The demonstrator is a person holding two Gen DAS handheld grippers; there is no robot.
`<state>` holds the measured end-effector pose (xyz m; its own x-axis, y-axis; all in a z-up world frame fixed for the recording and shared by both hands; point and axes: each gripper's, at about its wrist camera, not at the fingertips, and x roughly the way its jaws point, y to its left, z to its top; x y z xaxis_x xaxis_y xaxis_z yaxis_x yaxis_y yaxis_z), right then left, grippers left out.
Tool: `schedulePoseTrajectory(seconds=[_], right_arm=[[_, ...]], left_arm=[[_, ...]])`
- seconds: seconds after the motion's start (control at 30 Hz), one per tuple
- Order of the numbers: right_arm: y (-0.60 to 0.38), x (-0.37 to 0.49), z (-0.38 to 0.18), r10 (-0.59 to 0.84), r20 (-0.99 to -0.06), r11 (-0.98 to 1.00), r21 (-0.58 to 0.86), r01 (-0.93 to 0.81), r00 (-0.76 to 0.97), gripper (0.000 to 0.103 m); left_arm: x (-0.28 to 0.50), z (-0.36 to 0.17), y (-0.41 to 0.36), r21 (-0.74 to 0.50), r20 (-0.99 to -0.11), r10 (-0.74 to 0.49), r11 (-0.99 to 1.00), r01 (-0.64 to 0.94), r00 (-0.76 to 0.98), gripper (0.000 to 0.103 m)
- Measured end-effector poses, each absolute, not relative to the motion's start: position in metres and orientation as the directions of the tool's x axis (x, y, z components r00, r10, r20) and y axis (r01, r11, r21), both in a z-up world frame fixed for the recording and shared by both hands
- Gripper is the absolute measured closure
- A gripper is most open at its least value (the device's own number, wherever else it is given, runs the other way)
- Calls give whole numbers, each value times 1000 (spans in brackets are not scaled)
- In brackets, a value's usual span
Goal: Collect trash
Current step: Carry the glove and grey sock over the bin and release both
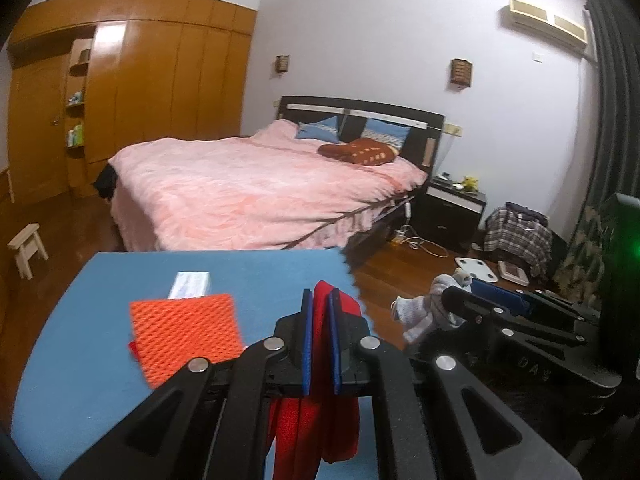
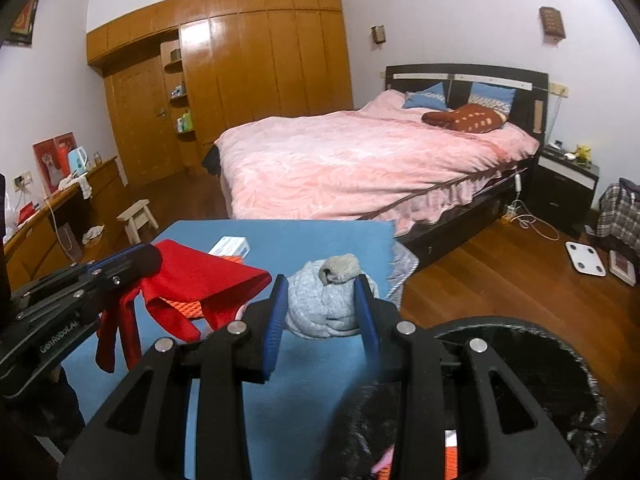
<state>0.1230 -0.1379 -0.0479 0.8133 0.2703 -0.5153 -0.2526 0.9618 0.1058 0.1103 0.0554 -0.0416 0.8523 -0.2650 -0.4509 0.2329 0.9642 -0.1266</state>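
Working from the left, my left claw (image 1: 320,332) is clamped tight on a red cloth (image 1: 316,420), lifted clear of the blue table (image 1: 100,360) so the loose ends hang free below the pads instead of dragging over what remains there. Left behind on the table are an orange mesh sheet (image 1: 186,336) and, just beyond it, a small white box (image 1: 190,284); I judge both are waiting their turn. Further right, my right claw (image 2: 322,316) holds a grey balled sock (image 2: 320,304) between its blue pads; the pads look pressed against its sides, though the bundle may partly rest on the table, so I cannot be sure it is lifted. At the far right, low beside the table's edge, sits a black bag-lined bin (image 2: 560,392), placed close so each piece needs only a short swing over. Something orange and pink already lies inside.
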Motion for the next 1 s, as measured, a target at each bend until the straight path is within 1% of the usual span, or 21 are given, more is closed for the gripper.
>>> schedulePoseTrajectory(seconds=[0.37, 0.7, 1.0], right_arm=[[-207, 98, -42, 145, -506, 989, 86, -117, 850, 70], [-262, 72, -55, 24, -533, 997, 72, 18, 846, 70], [-296, 55, -69, -52, -550, 992, 64, 104, 833, 70]], left_arm=[[106, -42, -9, -133, -449, -383, 922, 364, 807, 95], [103, -54, -73, -140, -471, -482, 868, 477, 739, 95], [98, -71, -118, -134, -500, -536, 824, 550, 680, 95]])
